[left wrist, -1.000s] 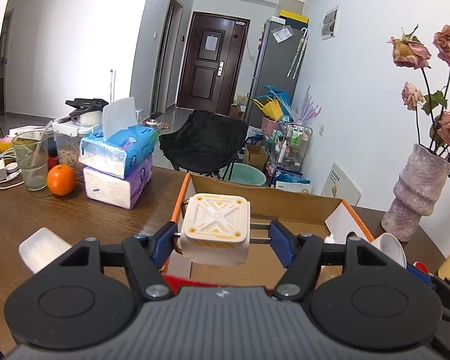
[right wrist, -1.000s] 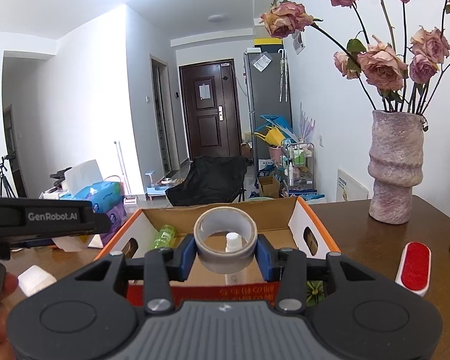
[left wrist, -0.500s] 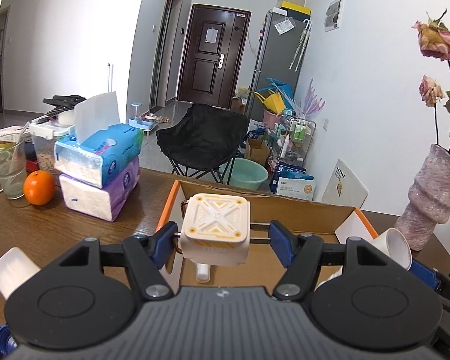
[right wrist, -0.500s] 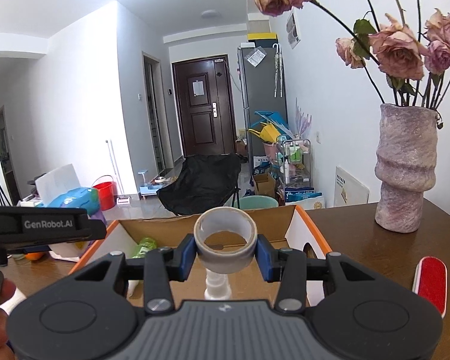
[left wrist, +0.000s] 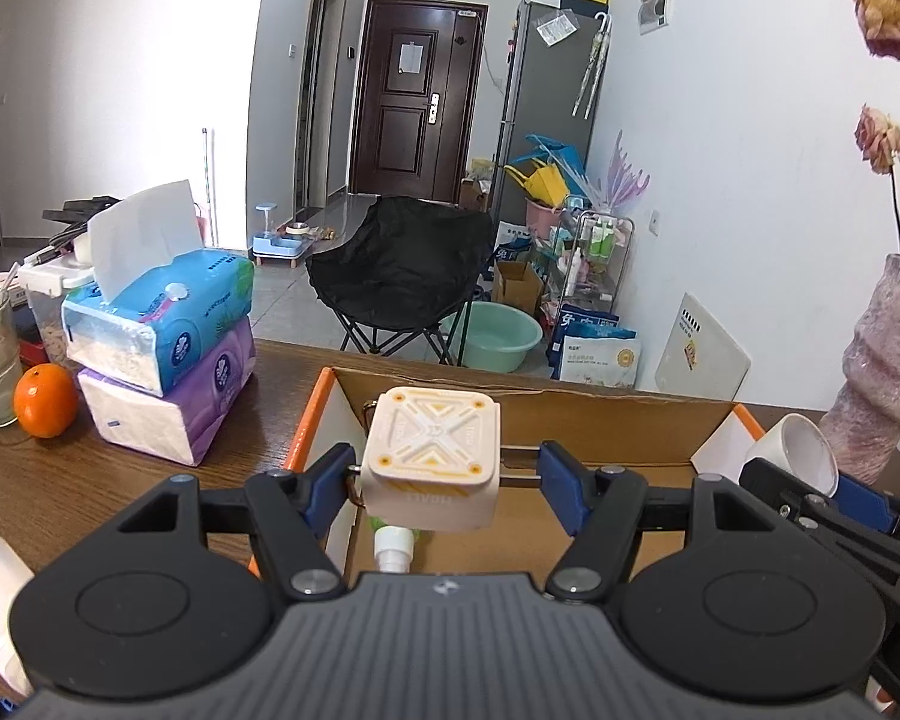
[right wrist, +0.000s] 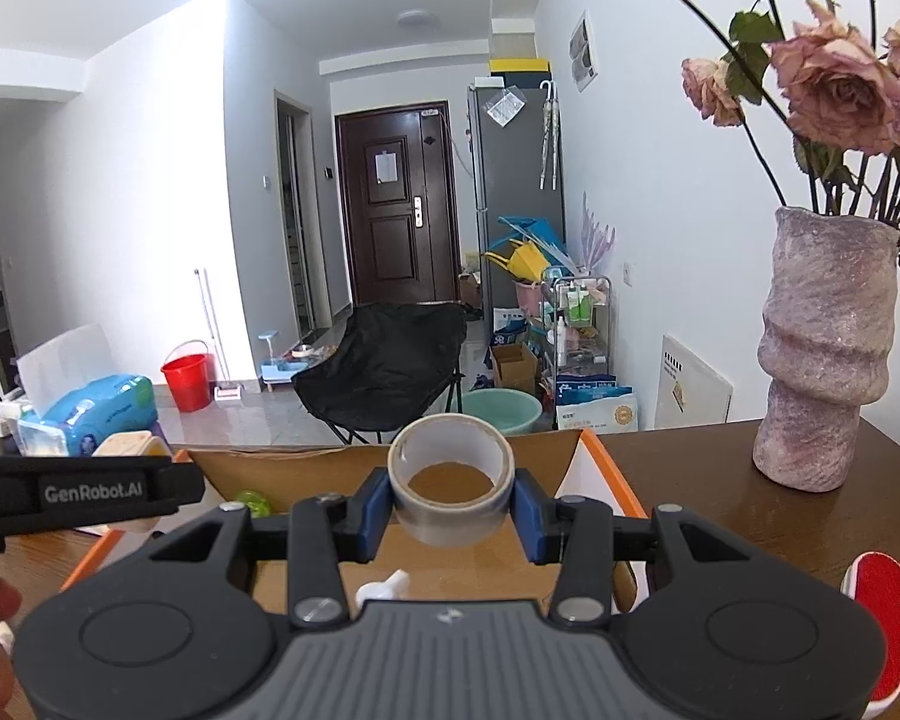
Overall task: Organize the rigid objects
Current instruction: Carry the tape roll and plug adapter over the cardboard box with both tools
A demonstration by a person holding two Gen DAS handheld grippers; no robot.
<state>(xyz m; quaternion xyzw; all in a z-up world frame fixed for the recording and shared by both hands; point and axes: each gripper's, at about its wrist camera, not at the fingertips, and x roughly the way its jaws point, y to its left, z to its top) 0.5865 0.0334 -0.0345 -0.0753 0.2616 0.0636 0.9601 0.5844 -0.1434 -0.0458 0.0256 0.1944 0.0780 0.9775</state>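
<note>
Both cams ride the grippers, looking forward along the fingers, tilted slightly down, close over the open cardboard box [left wrist: 528, 405] [right wrist: 306, 468] on the wooden table. Left view sits left of the right one. Shared: box, black folding chair [left wrist: 399, 258] [right wrist: 384, 372], dark door, tissue packs [left wrist: 156, 315] [right wrist: 99, 414], pink vase [left wrist: 882, 372] [right wrist: 822, 354].
</note>
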